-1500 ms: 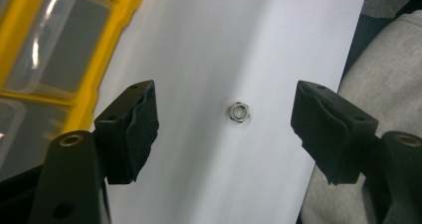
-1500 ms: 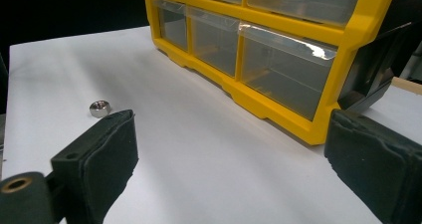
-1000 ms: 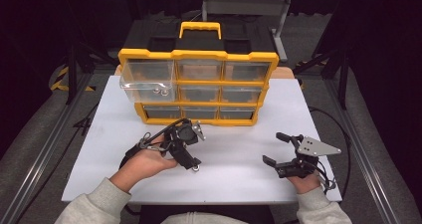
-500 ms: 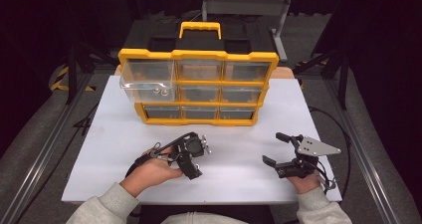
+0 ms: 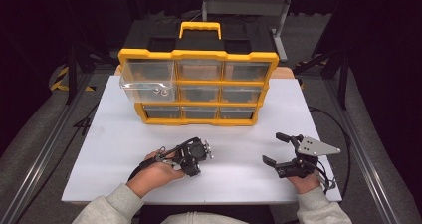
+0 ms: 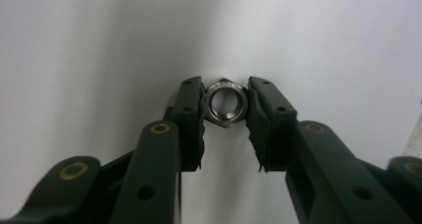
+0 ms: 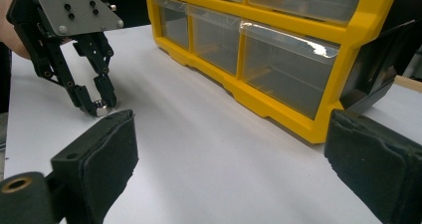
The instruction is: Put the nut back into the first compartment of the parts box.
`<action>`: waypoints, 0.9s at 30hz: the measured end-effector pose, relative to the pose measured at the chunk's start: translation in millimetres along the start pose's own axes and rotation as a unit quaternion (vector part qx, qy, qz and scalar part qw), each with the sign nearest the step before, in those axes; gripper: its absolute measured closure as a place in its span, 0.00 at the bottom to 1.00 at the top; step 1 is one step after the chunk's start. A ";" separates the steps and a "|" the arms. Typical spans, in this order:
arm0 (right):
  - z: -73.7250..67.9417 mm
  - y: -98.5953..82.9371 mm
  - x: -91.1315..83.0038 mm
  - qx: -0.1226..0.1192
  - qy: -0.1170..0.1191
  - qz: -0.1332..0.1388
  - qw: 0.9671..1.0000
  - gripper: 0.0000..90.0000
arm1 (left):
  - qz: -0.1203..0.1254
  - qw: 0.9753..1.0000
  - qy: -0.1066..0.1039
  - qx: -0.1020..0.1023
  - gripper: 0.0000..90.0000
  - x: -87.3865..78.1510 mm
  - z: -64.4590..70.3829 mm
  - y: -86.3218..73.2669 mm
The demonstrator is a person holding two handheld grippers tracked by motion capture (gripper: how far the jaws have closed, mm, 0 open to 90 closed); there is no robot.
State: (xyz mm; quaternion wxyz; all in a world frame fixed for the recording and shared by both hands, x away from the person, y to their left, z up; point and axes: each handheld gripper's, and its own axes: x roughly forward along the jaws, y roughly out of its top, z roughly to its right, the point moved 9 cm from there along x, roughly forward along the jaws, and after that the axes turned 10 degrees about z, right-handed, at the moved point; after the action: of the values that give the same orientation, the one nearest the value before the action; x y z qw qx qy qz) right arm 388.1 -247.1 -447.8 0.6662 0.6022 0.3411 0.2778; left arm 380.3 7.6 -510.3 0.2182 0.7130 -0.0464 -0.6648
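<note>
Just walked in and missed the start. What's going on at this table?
A person is working with a gripper in each hand. The left gripper has its jaws closed on a small metal nut down at the white table. The right gripper rests open nearby. Behind them, the yellow drawer cabinet has its top-left drawer pulled out.

In the high view the nut sat hidden under the left gripper point(image 5: 191, 164), and the drawer point(image 5: 148, 80) contents of the yellow organizer point(image 5: 198, 86) were too small to tell.

nut point(image 6: 227, 103): small steel hex, shiny
pose: flat, hole facing up
spot: on the table point(image 5: 239, 134), close to its near edge, left of middle
</note>
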 end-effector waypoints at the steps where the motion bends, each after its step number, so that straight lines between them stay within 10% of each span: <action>1: 0.0 0.0 0.0 0.000 0.000 0.000 1.000 0.08 | 0.000 1.000 0.000 0.000 0.77 0.0 0.0 0.0; 7: -0.1 0.1 0.3 0.000 0.000 0.000 1.000 0.08 | -0.002 1.000 0.001 -0.004 0.77 -10.5 -0.3 0.7; 27: -0.2 -1.1 1.0 -0.001 0.001 -0.004 1.000 0.08 | 0.035 0.999 0.014 0.005 0.77 -124.8 -6.2 25.4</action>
State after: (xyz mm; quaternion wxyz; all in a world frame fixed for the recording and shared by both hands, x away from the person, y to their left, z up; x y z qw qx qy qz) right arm 388.5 -246.3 -449.0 0.6675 0.6001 0.3441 0.2756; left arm 378.1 30.7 -384.9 0.2383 0.7210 -0.0714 -0.6468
